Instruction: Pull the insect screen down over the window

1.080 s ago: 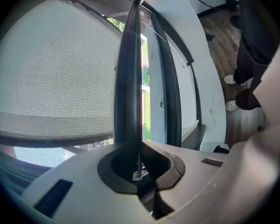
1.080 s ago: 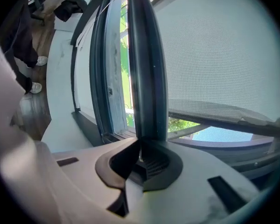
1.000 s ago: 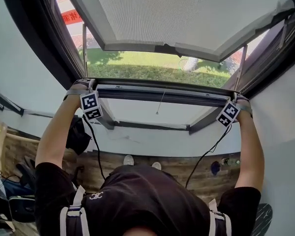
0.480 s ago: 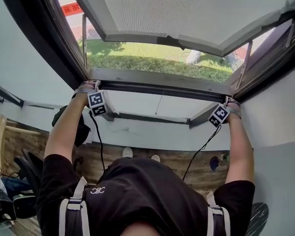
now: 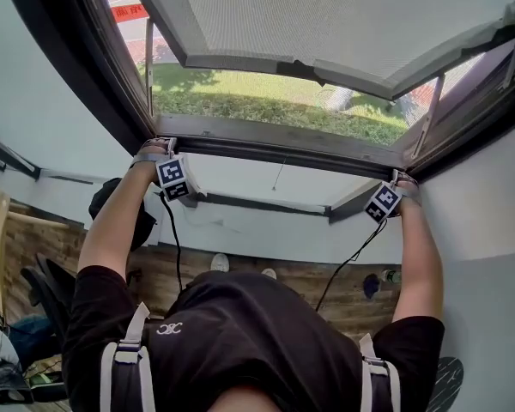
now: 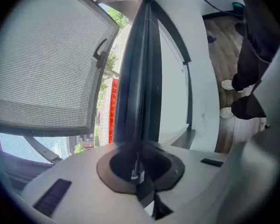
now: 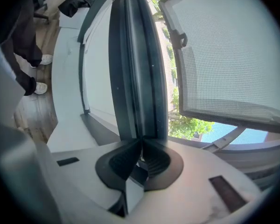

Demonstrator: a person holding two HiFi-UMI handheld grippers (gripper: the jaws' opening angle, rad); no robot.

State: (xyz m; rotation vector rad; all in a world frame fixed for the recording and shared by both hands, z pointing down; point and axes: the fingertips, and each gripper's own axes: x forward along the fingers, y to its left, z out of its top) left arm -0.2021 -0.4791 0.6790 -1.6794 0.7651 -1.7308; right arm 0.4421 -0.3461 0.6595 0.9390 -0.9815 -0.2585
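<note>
Both tongs are gripping the screen's dark pull bar (image 5: 275,150), one at each end. The left tongs (image 5: 159,147) are clenched at the bar's left end and the right tongs (image 5: 402,179) at its right end. Each gripper view shows the pads pinched tight on a thin lip of the bar, which runs straight away from the jaws. Holding the two ends at once is likely keeping the bar level so it does not skew in its side tracks. Both arms are reaching out and the tongs are angling downward, which suits a pull toward the sill.

The bar is sitting low in the opening, just above the white sill (image 5: 240,177) and close to the lower frame. By my reading the pull is nearly finished and what remains is seating the bar. A thin cord (image 5: 278,178) is hanging from the bar's middle, unused.

Beyond the bar, the window sash (image 5: 326,15) is swinging outward over sunlit grass (image 5: 266,106). A fine grid is showing across it. I cannot tell whether that is the screen mesh or the pane itself.

The room is plain, with white walls (image 5: 43,101) around a dark window frame and a wood floor (image 5: 326,286) below. The person's shoes (image 5: 218,263) are standing close under the sill. Black cables (image 5: 173,247) are trailing down from both grippers.
</note>
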